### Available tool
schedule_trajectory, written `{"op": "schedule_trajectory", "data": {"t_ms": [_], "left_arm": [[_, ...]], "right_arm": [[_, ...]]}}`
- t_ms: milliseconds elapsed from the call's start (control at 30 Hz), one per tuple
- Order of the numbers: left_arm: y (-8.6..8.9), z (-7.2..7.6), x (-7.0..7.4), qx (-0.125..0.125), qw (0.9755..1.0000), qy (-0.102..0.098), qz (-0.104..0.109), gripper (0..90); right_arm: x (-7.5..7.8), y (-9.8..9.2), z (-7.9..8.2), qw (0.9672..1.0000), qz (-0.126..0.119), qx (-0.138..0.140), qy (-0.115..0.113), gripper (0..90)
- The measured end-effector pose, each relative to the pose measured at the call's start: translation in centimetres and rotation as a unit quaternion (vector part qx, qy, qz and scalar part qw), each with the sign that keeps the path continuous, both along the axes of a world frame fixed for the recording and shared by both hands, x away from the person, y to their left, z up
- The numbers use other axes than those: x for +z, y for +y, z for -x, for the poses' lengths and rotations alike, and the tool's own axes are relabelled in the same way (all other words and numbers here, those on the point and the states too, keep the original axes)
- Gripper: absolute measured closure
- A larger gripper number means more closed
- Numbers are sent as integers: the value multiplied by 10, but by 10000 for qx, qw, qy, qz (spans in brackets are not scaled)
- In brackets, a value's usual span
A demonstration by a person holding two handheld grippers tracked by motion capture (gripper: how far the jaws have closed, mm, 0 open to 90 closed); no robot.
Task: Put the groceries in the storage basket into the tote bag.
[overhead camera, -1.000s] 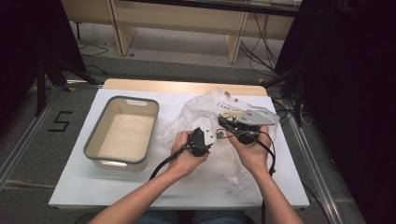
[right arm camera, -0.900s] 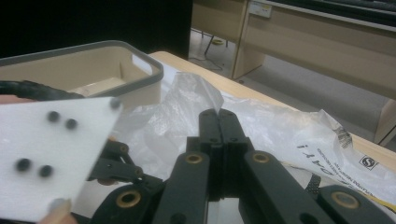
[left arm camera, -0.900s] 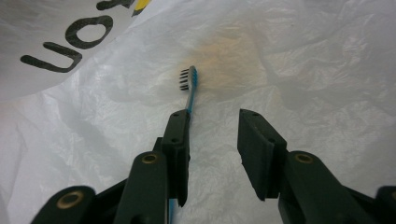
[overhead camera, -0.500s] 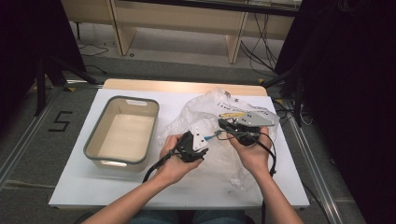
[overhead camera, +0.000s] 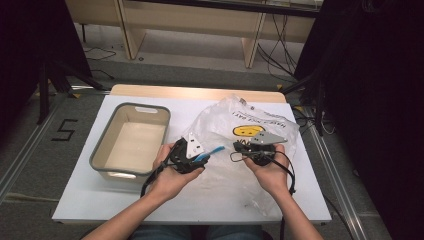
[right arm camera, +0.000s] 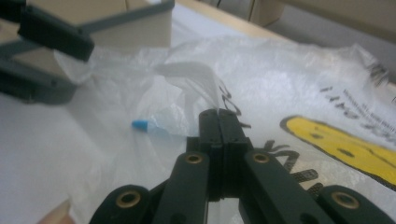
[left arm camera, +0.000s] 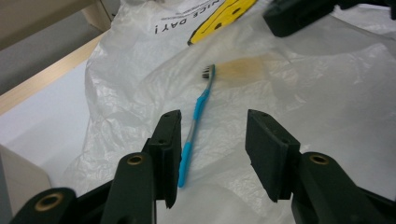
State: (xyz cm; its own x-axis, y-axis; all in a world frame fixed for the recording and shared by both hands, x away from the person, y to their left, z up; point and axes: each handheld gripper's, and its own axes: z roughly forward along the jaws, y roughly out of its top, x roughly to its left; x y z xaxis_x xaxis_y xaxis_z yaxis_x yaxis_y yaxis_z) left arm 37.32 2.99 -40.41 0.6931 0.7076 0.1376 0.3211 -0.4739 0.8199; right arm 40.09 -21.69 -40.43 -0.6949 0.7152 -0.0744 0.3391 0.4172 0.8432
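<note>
Left gripper: jaws apart, have just been opening. Blue toothbrush lies in the gap between them, handle end close against the left-hand jaw, but the pads don't press on it. Brush head points away from the gripper, out ahead of the jaws, resting on the clear plastic bag.

High view: left gripper sits just left of the bag, toothbrush sticking out from it toward the right gripper.

Right gripper: jaws fully closed, pinching a fold of the bag film at the tips; film rises in a small peak just above the jaws. Blue toothbrush end sits left of and slightly ahead of these jaws, partly under the bag film. Yellow smiley print is on the bag to the right of the jaws.

Grey bin is left of the left gripper, near but apart. All on the white table.
</note>
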Motion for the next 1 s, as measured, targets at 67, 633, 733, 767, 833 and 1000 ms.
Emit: {"op": "schedule_trajectory", "data": {"t_ms": [67,633,733,767,833,1000], "left_arm": [[1,-3,-3,69,9999,58,-66,555],[3,-22,-31,389,9951,508,-752,477],[4,-24,-34,428,9946,550,-773,470],[5,-25,-35,437,9945,542,-785,469],[6,-26,-36,452,9941,572,-802,472],[9,-28,-39,510,9935,604,-823,496]], "right_arm": [[-6,0,1,9998,95,24,179,900],[-41,2,4,9881,652,330,1353,802],[-33,-2,8,9907,492,281,1240,709],[-29,-5,10,9918,394,225,1194,671],[-22,-10,14,9931,257,118,1141,605],[-13,-31,29,9916,327,-206,1231,490]]}}
